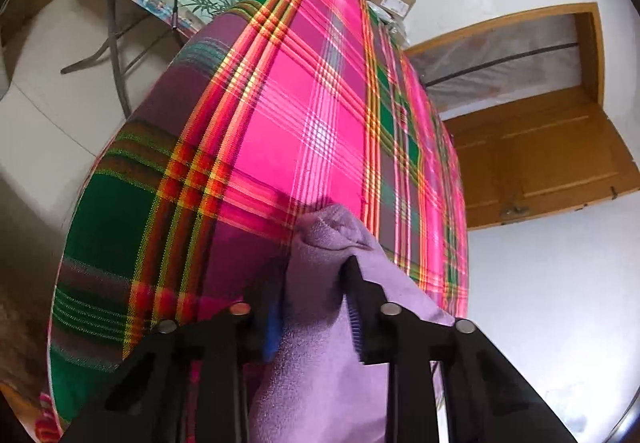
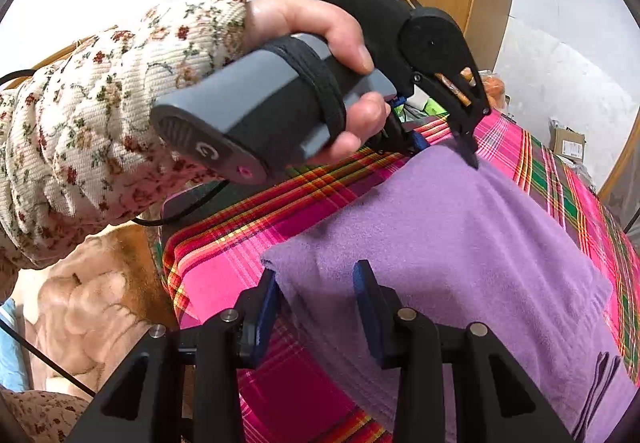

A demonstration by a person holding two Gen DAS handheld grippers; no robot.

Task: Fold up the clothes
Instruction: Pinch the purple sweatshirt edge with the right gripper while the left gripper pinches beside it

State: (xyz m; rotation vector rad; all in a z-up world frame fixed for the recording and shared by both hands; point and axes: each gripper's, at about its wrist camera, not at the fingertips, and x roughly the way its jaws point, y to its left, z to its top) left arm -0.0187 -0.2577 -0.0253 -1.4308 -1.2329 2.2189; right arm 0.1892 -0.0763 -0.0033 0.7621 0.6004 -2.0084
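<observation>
purple fleece garment (image 1: 320, 343) fills the 6 o'clock part of the left wrist view, bunched between the fingers of the left gripper (image 1: 316, 283), which are closed narrow on a corner of it. in the right wrist view the same garment (image 2: 460, 243) lies spread over the pink plaid cloth (image 2: 224, 267), running from 6 towards 1 o'clock. the right gripper (image 2: 316, 279) stands with fingers wide, straddling the near edge at 6 o'clock, and i cannot tell whether they touch it. a hand (image 2: 320, 43) in a floral sleeve (image 2: 100, 103) holds the left tool at 11 o'clock. i judge the fleece soft, light and limp, so it will sag; corners and hems look like the surest hold.
</observation>
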